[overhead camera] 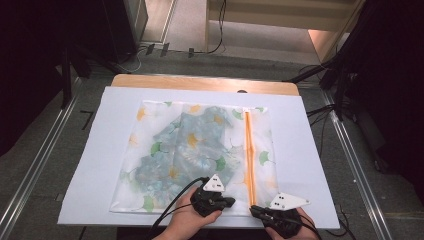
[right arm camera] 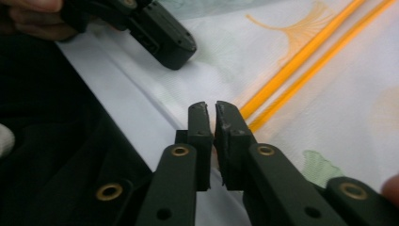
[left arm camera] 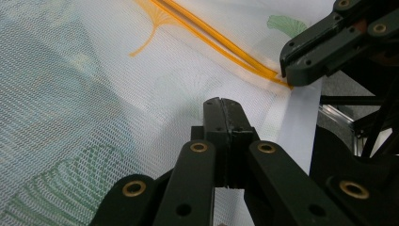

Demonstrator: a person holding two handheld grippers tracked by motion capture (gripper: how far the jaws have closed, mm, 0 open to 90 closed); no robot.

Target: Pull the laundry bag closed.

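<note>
A white mesh bag (overhead camera: 200,150) printed with green and orange leaves lies flat on the white sheet (overhead camera: 95,175). A bluish patterned garment (overhead camera: 175,155) is inside it. An orange zipper (overhead camera: 248,155) runs along its right side. My left gripper (overhead camera: 230,202) is at the bag's near edge with its jaws pressed together (left arm camera: 225,106) over the mesh; whether any mesh is pinched I cannot tell. My right gripper (overhead camera: 254,210) points at the near end of the zipper (right arm camera: 301,61), its jaws (right arm camera: 211,107) a narrow crack apart. In the left gripper view the right gripper's tip (left arm camera: 288,75) touches the zipper end (left arm camera: 275,75).
The white sheet covers a wooden table (overhead camera: 200,82) whose far edge shows bare. Metal rails (overhead camera: 35,165) run along both sides on the floor. Cables (overhead camera: 172,207) trail from the grippers toward the near edge. Dark stands (overhead camera: 345,75) stand at the far right.
</note>
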